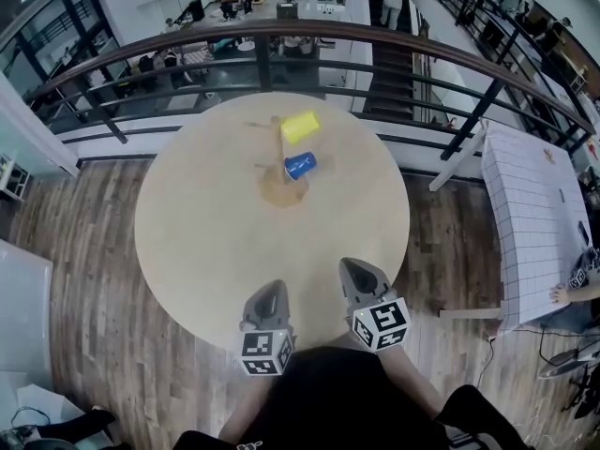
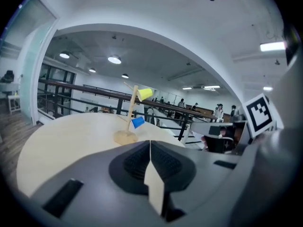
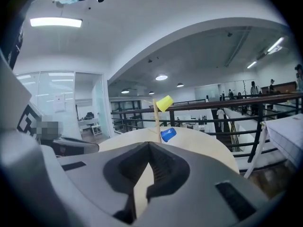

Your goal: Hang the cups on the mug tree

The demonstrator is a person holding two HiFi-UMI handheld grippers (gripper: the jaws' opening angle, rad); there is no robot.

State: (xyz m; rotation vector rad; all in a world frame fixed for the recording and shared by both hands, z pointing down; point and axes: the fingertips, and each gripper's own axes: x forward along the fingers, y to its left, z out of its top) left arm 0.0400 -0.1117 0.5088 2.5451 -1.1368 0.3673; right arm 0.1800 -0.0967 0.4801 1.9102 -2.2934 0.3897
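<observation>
A wooden mug tree (image 1: 277, 154) (image 2: 131, 112) (image 3: 155, 117) stands on the far half of the round table (image 1: 206, 242). A yellow cup (image 1: 301, 126) (image 2: 145, 94) (image 3: 164, 103) hangs near its top, and a blue cup (image 1: 300, 166) (image 2: 138, 122) (image 3: 168, 135) hangs lower down on the same side. Both grippers are at the near edge, well short of the tree. My left gripper (image 1: 267, 301) (image 2: 150, 142) is shut with nothing in it. My right gripper (image 1: 363, 275) (image 3: 148, 144) is also shut and empty.
A dark railing (image 1: 309, 36) runs behind the table, with a lower floor and stairs beyond it. A white gridded board (image 1: 530, 209) stands at the right, with a person's hand (image 1: 562, 294) at its near corner. Wood flooring surrounds the table.
</observation>
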